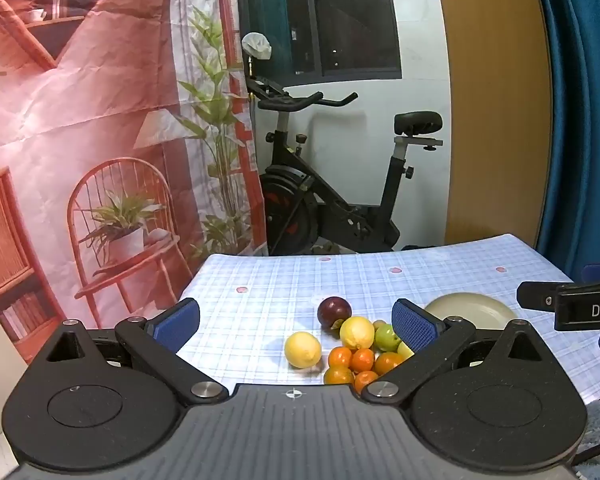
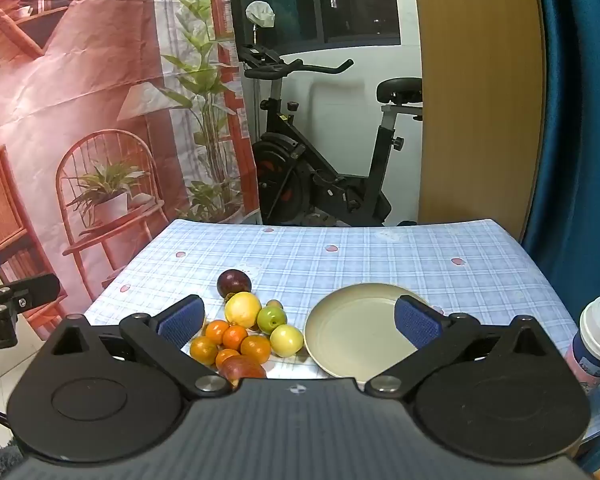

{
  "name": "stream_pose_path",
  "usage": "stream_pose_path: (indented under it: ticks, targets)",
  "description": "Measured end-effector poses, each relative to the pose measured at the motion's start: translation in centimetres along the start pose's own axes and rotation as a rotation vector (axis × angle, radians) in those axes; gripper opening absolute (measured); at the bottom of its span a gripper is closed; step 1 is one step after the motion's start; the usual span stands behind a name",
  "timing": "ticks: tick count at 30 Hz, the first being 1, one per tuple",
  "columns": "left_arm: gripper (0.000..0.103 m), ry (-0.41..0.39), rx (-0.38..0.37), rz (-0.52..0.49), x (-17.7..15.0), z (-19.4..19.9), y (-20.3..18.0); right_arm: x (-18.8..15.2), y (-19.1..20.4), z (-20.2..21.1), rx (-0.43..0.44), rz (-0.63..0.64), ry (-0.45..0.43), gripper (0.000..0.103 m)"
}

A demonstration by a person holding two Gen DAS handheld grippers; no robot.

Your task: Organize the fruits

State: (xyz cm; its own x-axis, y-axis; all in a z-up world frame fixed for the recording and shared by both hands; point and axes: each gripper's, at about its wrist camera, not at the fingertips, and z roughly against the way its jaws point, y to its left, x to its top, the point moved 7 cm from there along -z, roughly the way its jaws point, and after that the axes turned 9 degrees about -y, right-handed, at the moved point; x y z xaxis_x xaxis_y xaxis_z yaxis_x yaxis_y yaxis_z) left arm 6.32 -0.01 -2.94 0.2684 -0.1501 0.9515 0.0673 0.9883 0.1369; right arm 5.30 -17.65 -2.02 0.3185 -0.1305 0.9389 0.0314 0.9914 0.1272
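A pile of fruit lies on the checked tablecloth (image 2: 380, 256): a dark purple fruit (image 2: 233, 283), a lemon (image 2: 243, 309), two green fruits (image 2: 271, 319), several small oranges (image 2: 234, 338) and a red apple (image 2: 242, 368). A cream plate (image 2: 356, 330) sits bare to the right of the pile. In the left wrist view a second lemon (image 1: 302, 349) lies left of the oranges (image 1: 362, 360), below the purple fruit (image 1: 333, 311). My left gripper (image 1: 296, 326) and my right gripper (image 2: 300, 320) both hover open above the near table edge, with nothing between their pads.
A cup with a white lid (image 2: 598, 338) stands at the table's right edge. Beyond the table are an exercise bike (image 2: 320, 172), a printed backdrop (image 2: 80, 120) on the left and a blue curtain (image 2: 580, 120) on the right. The far half of the cloth is bare.
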Motion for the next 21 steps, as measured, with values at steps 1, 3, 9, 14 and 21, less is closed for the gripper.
stream_pose_path:
  ticks: [1,3,9,14,21]
  targets:
    - [0.103,0.0,-0.001,-0.002,0.0,0.0,0.0,0.0,0.0,0.0,0.001,0.0,0.001,0.103]
    - [0.103,-0.002,0.001,-0.008,0.0,0.0,0.0,0.0,0.0,0.0,0.002,0.001,0.004,0.103]
    - [0.103,0.0,0.01,-0.011,0.3,0.0,0.6,0.0,0.0,0.0,0.009,0.009,0.008,0.103]
    - [0.103,-0.001,0.018,-0.022,0.3,0.4,0.0,-0.2,0.2,0.0,-0.006,0.003,0.002,0.103]
    - [0.103,-0.001,0.01,-0.023,0.2,0.3,-0.1,0.0,-0.1,-0.1,-0.005,0.004,0.002,0.103]
